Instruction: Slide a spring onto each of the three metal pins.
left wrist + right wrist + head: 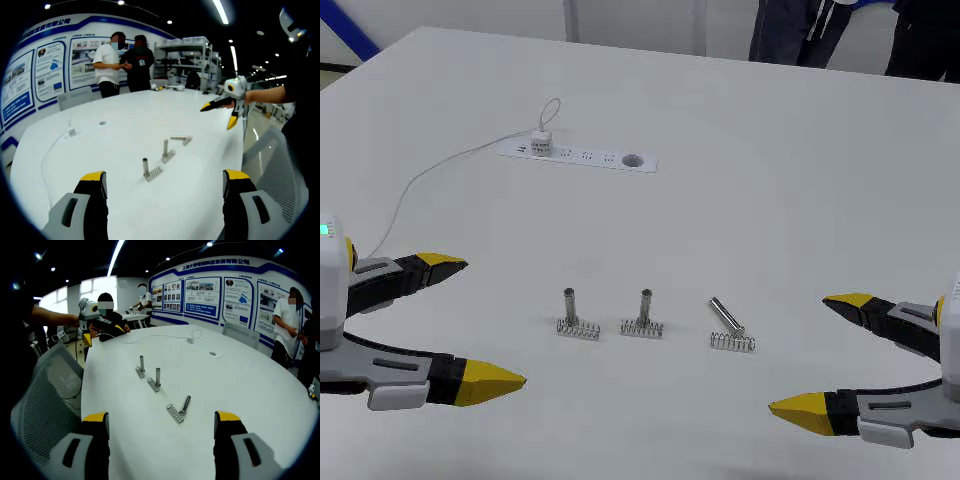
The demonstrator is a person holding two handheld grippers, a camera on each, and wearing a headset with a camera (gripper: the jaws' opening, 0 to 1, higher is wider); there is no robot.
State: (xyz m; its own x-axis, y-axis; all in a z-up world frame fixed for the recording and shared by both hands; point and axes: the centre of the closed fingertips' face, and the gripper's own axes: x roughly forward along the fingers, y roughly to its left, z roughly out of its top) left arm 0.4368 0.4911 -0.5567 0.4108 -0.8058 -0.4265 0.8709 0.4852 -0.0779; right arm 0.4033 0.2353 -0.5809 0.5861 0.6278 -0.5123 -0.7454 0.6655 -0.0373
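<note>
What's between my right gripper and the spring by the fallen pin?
Only bare table separates the right gripper from that spring, beside the fallen pin; the head view shows it.

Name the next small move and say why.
Probably bring the left gripper in and close it on the leftmost spring, lying on the table at the foot of the upright left pin. No spring is on a pin yet, and this gripper and the right gripper stand open, empty, away from the parts.
</note>
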